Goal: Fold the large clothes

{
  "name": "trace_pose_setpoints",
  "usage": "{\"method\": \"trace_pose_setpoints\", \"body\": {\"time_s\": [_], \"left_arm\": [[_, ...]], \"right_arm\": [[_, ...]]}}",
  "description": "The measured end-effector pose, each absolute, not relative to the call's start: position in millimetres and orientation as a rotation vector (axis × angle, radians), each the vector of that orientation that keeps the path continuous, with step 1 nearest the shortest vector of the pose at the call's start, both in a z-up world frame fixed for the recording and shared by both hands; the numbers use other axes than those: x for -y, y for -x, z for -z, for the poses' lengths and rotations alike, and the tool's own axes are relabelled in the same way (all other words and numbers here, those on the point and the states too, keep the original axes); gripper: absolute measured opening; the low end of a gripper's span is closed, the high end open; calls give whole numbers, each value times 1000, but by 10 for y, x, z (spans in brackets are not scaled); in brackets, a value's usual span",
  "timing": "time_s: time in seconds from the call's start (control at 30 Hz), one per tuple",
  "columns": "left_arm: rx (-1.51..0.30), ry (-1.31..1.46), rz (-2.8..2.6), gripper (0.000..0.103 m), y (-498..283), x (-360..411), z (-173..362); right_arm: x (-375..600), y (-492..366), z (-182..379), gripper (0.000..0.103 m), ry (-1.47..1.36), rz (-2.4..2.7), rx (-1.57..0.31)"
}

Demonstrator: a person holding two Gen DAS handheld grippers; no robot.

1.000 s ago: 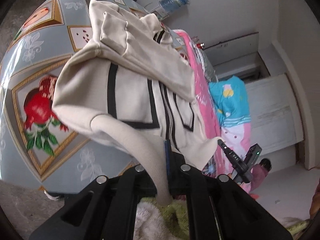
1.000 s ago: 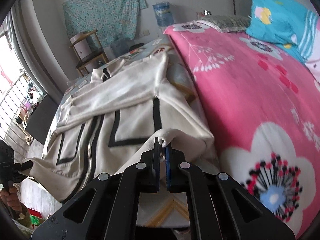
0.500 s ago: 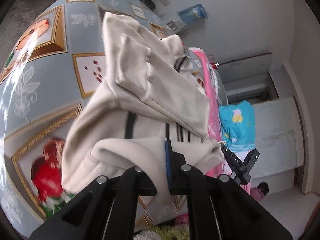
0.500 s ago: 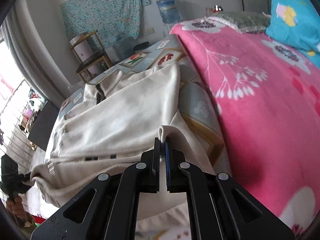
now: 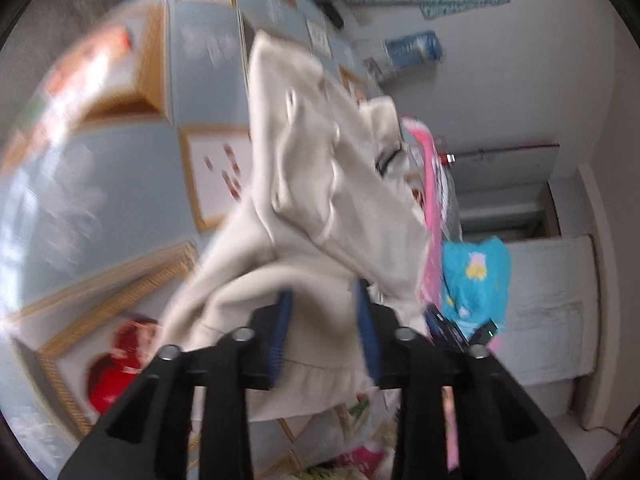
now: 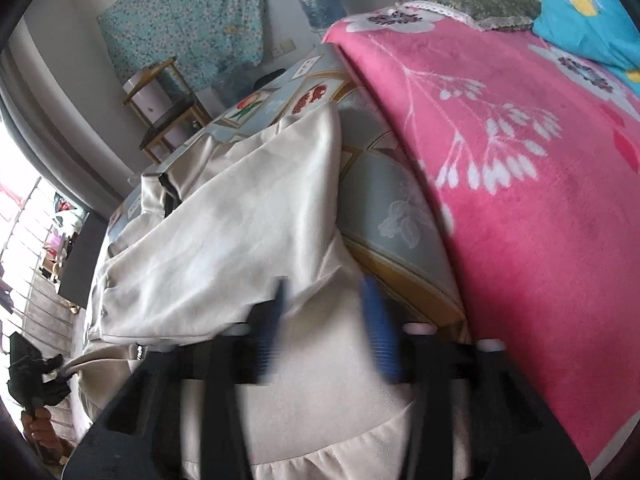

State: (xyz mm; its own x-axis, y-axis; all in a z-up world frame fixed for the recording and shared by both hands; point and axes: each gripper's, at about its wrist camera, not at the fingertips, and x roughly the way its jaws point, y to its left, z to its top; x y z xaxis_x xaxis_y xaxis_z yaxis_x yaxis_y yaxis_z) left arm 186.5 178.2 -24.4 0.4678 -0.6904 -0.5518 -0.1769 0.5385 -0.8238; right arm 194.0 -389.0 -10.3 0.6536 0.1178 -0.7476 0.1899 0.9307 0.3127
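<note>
The cream jacket [image 6: 240, 224] lay folded over on the desk [image 5: 120, 184], which wore a blue cloth printed with framed fruit pictures. Its ribbed hem hung off the near edge of the desk, under both cameras. The left tongs [image 5: 322, 316] had just been opening; their blue pads [image 5: 280, 328] stood apart with the hem fabric between them, and no pinch showed. The right tongs [image 6: 328, 312] had just been opening too, spread wide, with the jacket's bottom edge lying loose between the blurred pads. To the right of the jacket a strip of bare desk ran along to the pink blanket [image 6: 520, 200] on the bed, which met the desk's side edge. To the left, in the left wrist view, most of the cloth lay uncovered. Beyond the far edge stood a wooden chair [image 6: 168, 116] and a water bottle [image 6: 318, 0] by the wall.
</note>
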Motion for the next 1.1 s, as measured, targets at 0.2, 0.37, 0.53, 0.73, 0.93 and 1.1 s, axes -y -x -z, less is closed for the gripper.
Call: {"method": "trace_pose_setpoints", "body": {"time_s": [0.2, 0.37, 0.53, 0.73, 0.93, 1.1], "left_arm": [[-990, 926, 285, 45, -1533, -2024, 41], [-1044, 839, 260, 55, -1227, -1892, 127], [-1077, 892, 287, 63, -933, -1739, 318], [-1061, 1042, 303, 68, -896, -1613, 535], [-993, 1148, 239, 68, -1005, -1617, 663], [-920, 1177, 168, 67, -1050, -1577, 628]], "right_arm": [[4030, -1663, -25, 82, -460, 24, -836], [4147, -1222, 19, 86, -567, 30, -870], [4202, -793, 156, 89, -712, 15, -913], [4149, -588, 351, 89, -840, -9, -955], [4136, -709, 400, 89, -872, 15, -949], [4131, -824, 398, 89, -883, 76, -900]]}}
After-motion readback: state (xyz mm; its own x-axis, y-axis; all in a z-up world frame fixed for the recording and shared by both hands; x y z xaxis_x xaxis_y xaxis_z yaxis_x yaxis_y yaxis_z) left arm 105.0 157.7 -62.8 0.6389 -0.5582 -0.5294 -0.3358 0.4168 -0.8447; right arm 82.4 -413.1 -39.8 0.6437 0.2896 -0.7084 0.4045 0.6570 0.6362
